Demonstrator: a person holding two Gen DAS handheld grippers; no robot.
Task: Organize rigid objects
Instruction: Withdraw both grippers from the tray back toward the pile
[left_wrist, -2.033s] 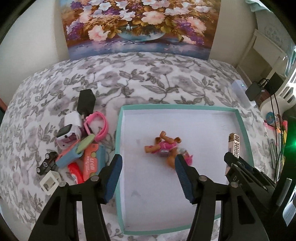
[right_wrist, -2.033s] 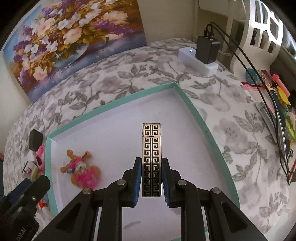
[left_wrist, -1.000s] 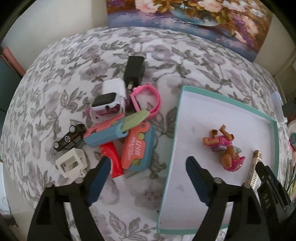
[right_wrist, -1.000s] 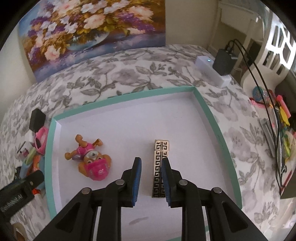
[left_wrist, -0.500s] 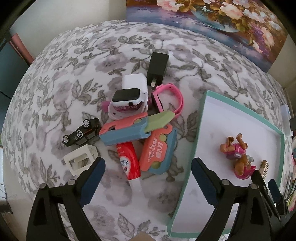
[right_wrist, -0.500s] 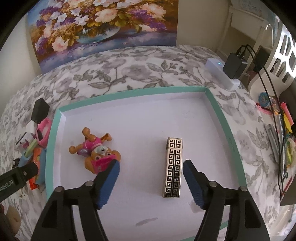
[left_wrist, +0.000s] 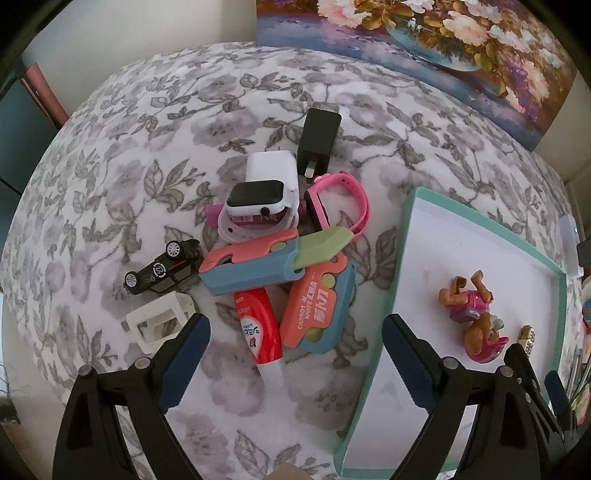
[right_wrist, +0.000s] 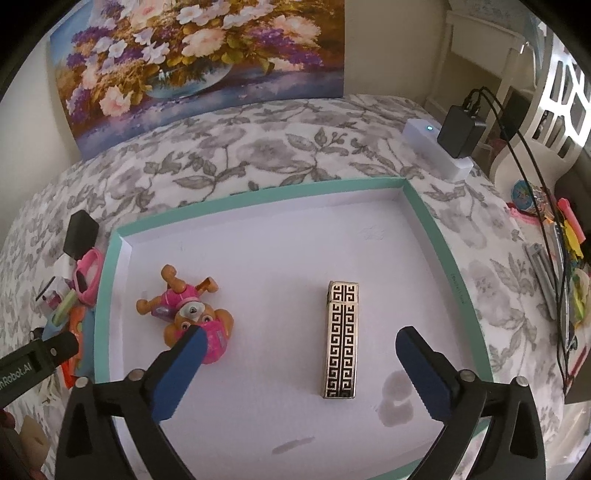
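In the left wrist view, the left gripper (left_wrist: 293, 334) is held above the flower-patterned bed (left_wrist: 122, 155) with its fingers spread wide and nothing between them, poised over a heap of small items to the left of the tray: a red tube (left_wrist: 258, 325), a coral and blue case (left_wrist: 317, 306), a blue and coral folding toy (left_wrist: 255, 266), a white smartwatch (left_wrist: 258, 201), a pink watch band (left_wrist: 341, 197), a black charger (left_wrist: 319, 142), a black toy car (left_wrist: 162, 266) and a white plastic frame (left_wrist: 159, 321). The tube lies nearest the fingers, so it is probably meant to be taken next. In the right wrist view, the right gripper (right_wrist: 295, 363) is seen over the teal-rimmed tray (right_wrist: 258, 199), its jaws opening wide and pressing on nothing; the patterned lighter (right_wrist: 341, 338) lies flat on the tray floor between them, released, apparently as a sorted item. A toy puppy figure (right_wrist: 188, 314) lies to its left, well apart, also in the tray.
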